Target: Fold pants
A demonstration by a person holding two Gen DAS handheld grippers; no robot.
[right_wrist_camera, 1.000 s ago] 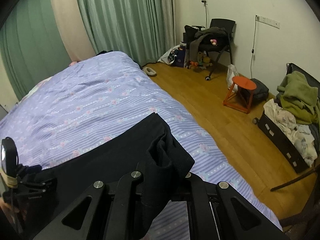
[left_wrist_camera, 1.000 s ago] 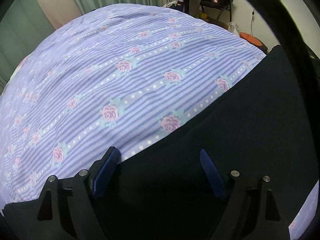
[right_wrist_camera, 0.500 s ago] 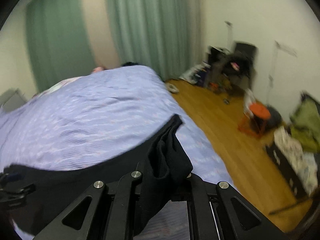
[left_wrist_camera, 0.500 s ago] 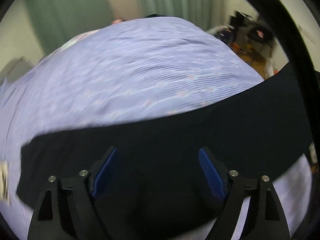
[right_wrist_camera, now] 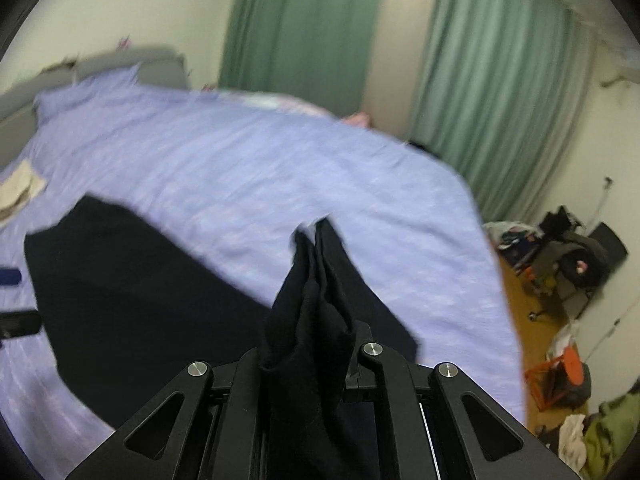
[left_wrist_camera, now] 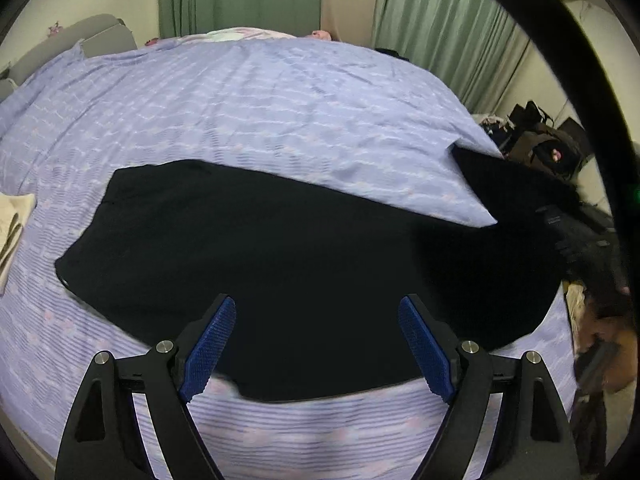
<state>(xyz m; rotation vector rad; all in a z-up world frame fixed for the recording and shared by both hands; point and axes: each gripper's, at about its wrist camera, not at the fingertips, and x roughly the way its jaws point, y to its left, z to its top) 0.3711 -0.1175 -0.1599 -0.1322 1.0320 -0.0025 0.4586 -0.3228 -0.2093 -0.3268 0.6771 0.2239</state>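
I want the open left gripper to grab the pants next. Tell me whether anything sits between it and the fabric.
Nothing visible does. The left gripper hangs open over the black pants, spread on the purple bedspread. The right gripper pinches one end.

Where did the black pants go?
The black pants lie spread on the purple bedspread in the left wrist view, just ahead of the open left gripper. One end is bunched in the right gripper.
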